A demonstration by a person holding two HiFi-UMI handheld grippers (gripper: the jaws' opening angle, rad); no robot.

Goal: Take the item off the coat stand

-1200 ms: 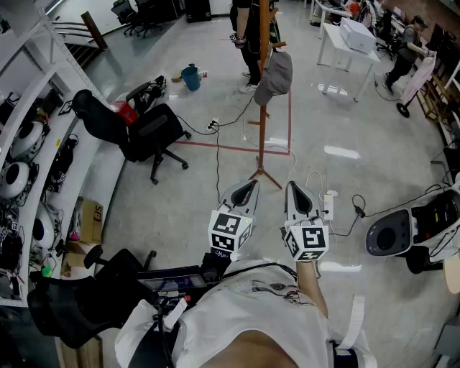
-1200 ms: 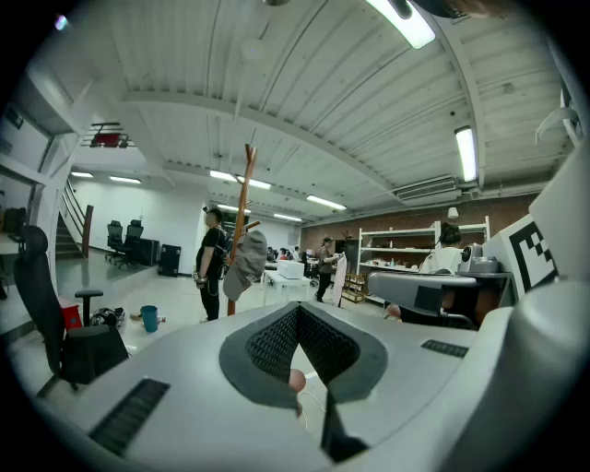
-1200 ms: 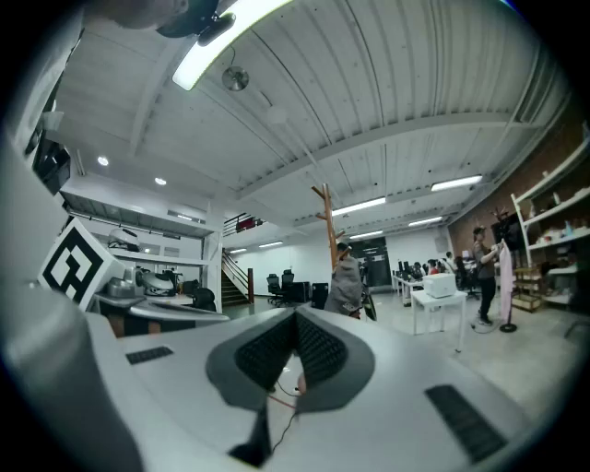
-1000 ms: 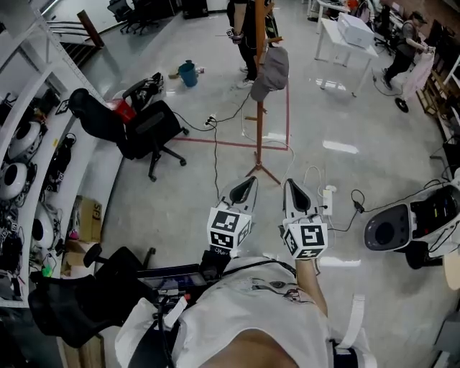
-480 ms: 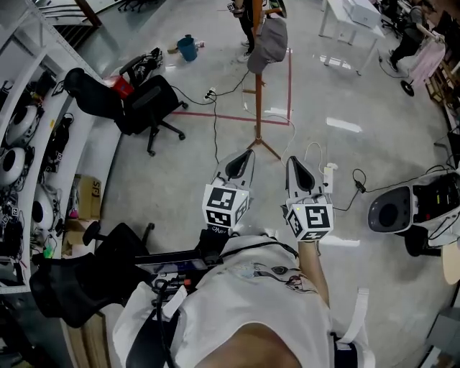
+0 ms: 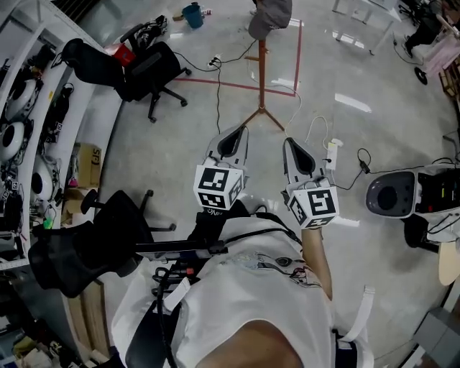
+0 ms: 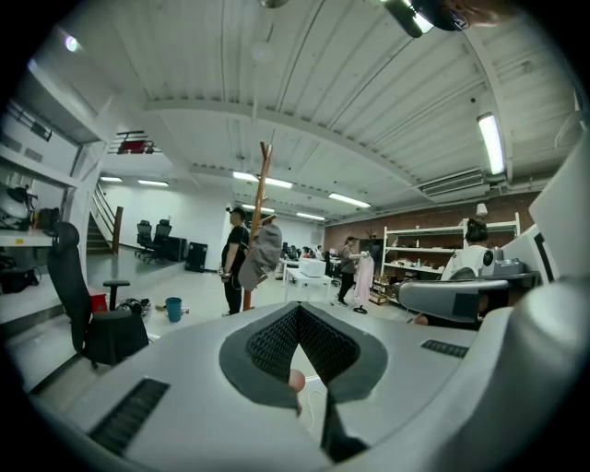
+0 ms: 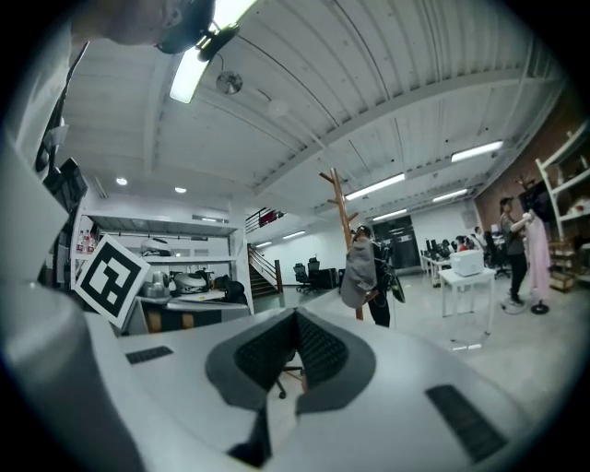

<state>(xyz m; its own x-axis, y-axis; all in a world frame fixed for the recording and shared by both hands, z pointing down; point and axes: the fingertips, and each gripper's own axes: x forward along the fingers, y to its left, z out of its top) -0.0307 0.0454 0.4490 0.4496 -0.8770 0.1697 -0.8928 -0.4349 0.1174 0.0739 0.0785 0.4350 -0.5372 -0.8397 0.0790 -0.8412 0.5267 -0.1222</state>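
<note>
The left claw and right claw are clenched, empty, well apart from the coat stand where a grey cap hangs.

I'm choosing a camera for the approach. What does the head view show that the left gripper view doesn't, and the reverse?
Head view only: the tripod feet of the coat stand, red floor tape, a power strip. Left gripper view only: the stand's top prongs, a person beside it, ceiling lights. Both: the grey item hanging on the stand, the blue bucket, a black office chair.
</note>
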